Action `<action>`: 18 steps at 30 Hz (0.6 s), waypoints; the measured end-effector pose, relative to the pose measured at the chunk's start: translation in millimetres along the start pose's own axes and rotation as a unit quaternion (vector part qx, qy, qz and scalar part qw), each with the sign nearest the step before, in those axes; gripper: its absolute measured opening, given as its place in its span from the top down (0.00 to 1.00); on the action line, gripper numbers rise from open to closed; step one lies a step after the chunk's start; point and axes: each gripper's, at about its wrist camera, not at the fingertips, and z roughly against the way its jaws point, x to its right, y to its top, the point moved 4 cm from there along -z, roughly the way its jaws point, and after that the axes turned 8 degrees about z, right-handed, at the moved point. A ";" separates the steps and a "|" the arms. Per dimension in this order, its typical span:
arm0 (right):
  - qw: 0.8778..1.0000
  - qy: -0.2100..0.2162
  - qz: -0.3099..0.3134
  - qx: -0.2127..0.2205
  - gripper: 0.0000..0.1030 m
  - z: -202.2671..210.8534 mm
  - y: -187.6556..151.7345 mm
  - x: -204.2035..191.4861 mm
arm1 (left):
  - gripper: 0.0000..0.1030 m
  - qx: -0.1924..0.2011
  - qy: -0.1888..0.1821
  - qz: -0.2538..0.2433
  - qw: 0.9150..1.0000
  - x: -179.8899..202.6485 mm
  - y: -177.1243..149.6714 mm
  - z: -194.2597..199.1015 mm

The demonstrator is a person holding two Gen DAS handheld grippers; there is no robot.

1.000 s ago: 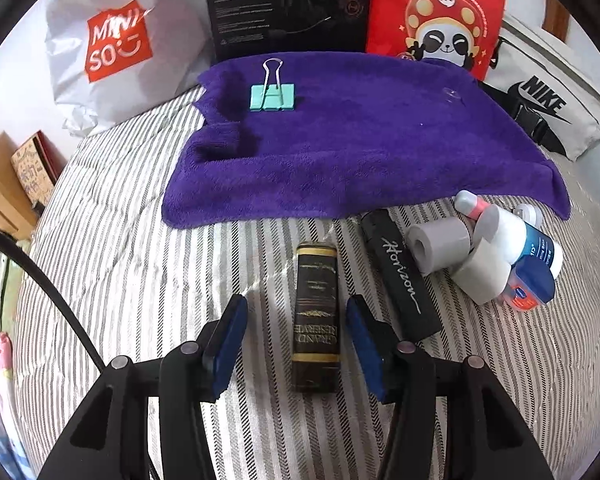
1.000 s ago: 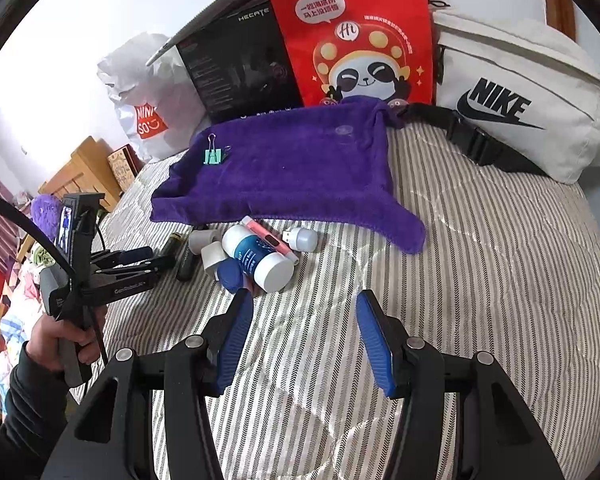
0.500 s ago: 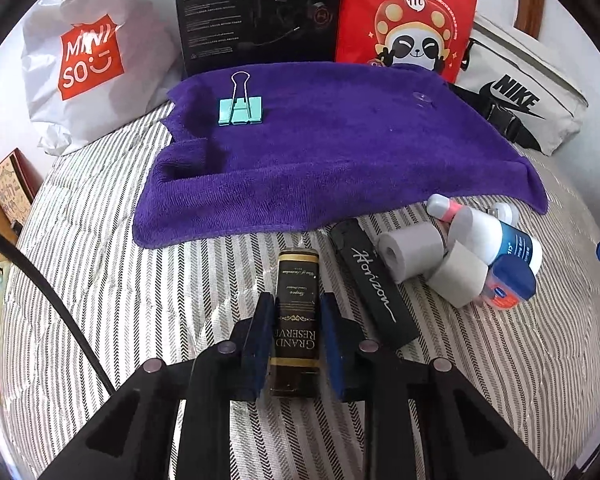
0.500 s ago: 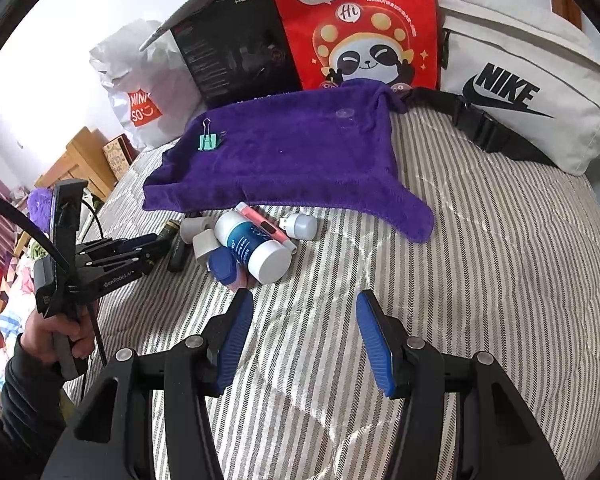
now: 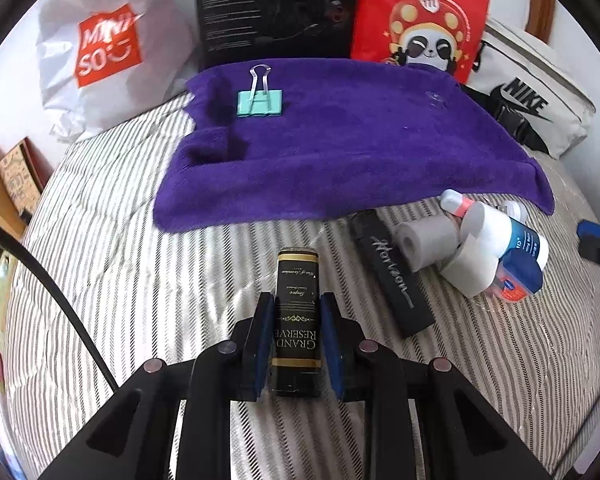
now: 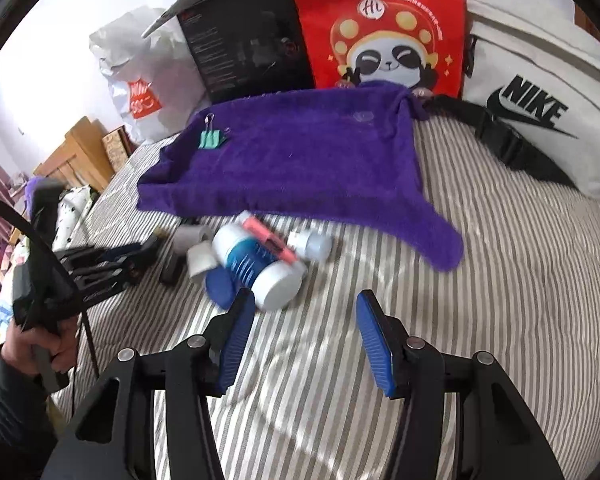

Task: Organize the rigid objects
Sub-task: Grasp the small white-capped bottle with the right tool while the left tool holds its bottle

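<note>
My left gripper (image 5: 296, 308) is shut on a black and gold box lettered GRAND RESERVE (image 5: 297, 312), which lies on the striped bed with both blue pads pressed to its sides. A teal binder clip (image 5: 260, 101) rests on the purple towel (image 5: 360, 152). To the right lie a black Horizon case (image 5: 392, 276), grey rolls (image 5: 424, 240) and a white and blue bottle (image 5: 504, 236). My right gripper (image 6: 304, 308) stands open over the bed, its left pad close to the white and blue bottle (image 6: 260, 268). A pink tube (image 6: 268, 240) lies across that bottle.
Along the wall stand a white Miniso bag (image 5: 100, 48), a black box (image 5: 276, 8), a red panda bag (image 5: 420, 20) and a white Nike bag (image 5: 532, 100). A hand (image 6: 32, 344) holds the left gripper at the left of the right wrist view. Wooden furniture (image 6: 76, 156) stands beyond the bed.
My left gripper has shut on the GRAND RESERVE box, which lay between its open pads a second ago. My right gripper has moved nearer the pile of bottles and stays open.
</note>
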 end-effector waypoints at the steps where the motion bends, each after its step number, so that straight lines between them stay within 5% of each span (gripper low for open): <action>1: 1.000 -0.004 -0.006 0.002 0.48 -3.1 2.9 3.1 | 0.78 0.001 -0.001 0.002 1.000 -0.9 -0.5 0.2; 8: 0.998 0.002 -0.056 -0.004 0.50 -37.1 25.6 20.5 | 0.77 0.012 0.009 0.000 1.000 1.1 -2.0 1.1; 18: 0.998 -0.028 -0.023 -0.044 0.53 -69.3 26.3 13.7 | 0.77 0.024 0.009 -0.002 1.000 2.1 -5.1 3.8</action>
